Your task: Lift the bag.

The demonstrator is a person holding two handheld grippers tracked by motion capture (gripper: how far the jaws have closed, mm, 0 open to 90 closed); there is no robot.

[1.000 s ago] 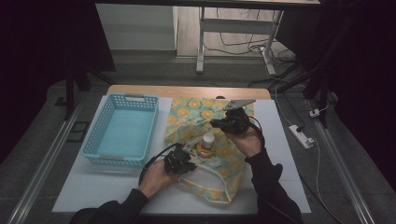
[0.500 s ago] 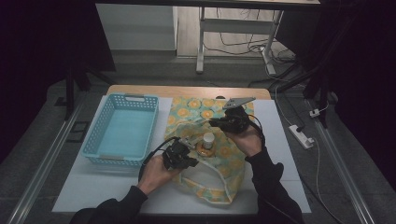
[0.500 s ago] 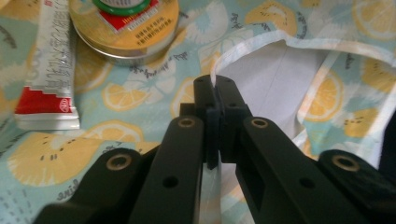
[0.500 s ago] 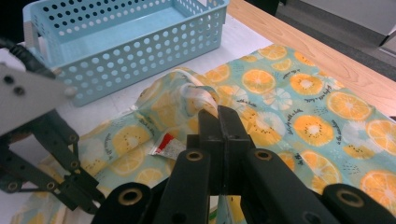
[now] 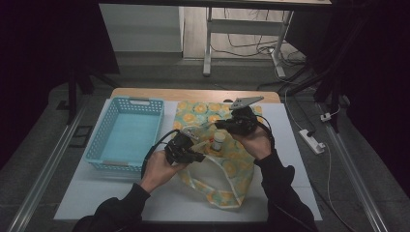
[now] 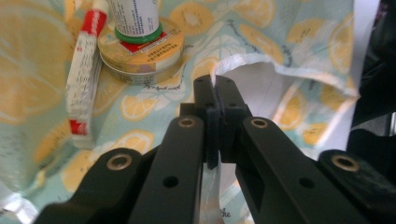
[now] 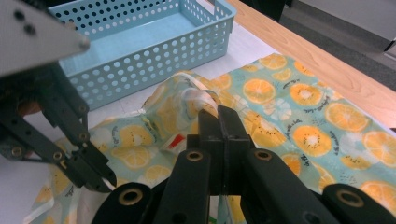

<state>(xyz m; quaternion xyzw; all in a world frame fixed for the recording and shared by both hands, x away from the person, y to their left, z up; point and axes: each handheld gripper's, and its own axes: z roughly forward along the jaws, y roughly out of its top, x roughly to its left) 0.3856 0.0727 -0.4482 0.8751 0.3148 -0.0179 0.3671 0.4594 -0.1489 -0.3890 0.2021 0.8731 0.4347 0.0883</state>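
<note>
While both grippers work at the bag (image 5: 220,159), it lies across the middle of the desk (image 5: 290,159), just right of the blue basket (image 5: 126,136). Citrus-print cloth, pale lining showing at the mouth.

Left gripper (image 5: 186,145): fingers closed on the bag's near edge. The left gripper view shows the cloth's white hem (image 6: 243,67) running into the pinch between the fingers (image 6: 205,93). Hand sits low at the bag's left side.

Right gripper (image 5: 227,124): fingers closed on the far edge of the bag mouth. In the right gripper view, a raised fold of cloth (image 7: 196,95) sits pinched at the fingertips (image 7: 231,123). The left gripper (image 7: 100,179) shows at that view's left, also at the cloth.

Between the two grips the mouth stands open. Inside, seen from above: a white bottle (image 5: 218,141), upright. The left gripper view gives more: bottle (image 6: 135,16) with a green band at its base, standing on a round flat tin (image 6: 140,58); a red-and-white box (image 6: 84,77) lies along the tin's left side, touching it.

Basket holds nothing visible. Bag's lower end trails toward the desk's near edge.
</note>
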